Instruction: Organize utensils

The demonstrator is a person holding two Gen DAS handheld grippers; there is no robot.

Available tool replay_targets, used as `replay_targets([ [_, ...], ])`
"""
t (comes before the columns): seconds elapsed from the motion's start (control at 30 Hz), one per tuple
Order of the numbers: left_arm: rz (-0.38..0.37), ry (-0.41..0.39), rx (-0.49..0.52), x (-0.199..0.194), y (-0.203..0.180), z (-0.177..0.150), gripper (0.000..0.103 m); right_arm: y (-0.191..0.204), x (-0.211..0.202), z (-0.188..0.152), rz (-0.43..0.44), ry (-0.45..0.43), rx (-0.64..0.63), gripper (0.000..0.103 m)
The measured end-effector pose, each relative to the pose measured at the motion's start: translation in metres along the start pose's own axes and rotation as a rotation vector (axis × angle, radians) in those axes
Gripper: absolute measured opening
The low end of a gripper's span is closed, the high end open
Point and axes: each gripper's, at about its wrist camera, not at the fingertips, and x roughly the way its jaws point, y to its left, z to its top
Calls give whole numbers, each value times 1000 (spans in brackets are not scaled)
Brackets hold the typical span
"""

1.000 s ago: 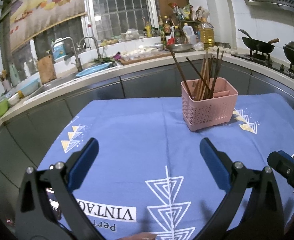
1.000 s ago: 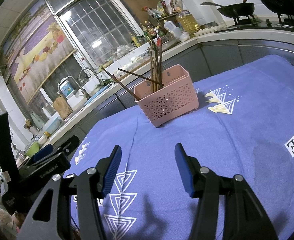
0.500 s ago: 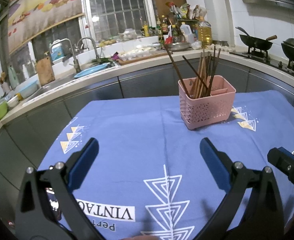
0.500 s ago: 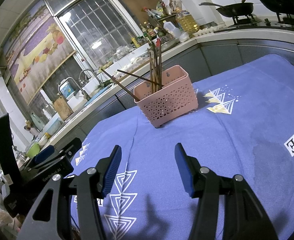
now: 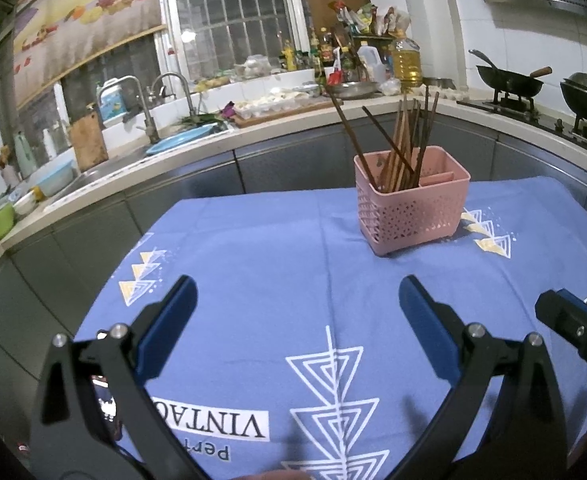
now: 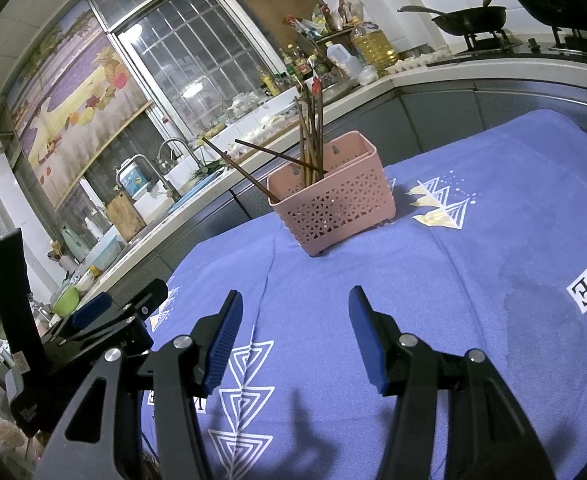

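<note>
A pink perforated utensil basket (image 5: 411,208) stands on the blue tablecloth (image 5: 277,264), toward the far right. Several brown chopsticks (image 5: 403,148) stand in its left compartment, two leaning out to the left. The basket (image 6: 333,204) and chopsticks (image 6: 311,136) also show in the right wrist view. My left gripper (image 5: 295,312) is open and empty, hovering over the cloth well short of the basket. My right gripper (image 6: 293,322) is open and empty, also short of the basket. The left gripper (image 6: 93,316) shows at the left of the right wrist view.
A kitchen counter (image 5: 213,136) curves behind the table, with a sink and taps (image 5: 149,112), bottles (image 5: 403,60) and a wok on a stove (image 5: 509,80). The cloth's far edge (image 5: 253,200) drops off before grey cabinets.
Both grippers have drifted slightly; the basket sits a little lower and closer in the views. Both stay open and empty.
</note>
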Motion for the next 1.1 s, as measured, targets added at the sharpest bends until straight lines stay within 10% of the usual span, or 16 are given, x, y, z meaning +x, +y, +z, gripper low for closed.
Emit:
replay_targets([
  [1.1,-88,57,14,9,-2,-5,97,0,-2,-3,-1,2,2,56],
])
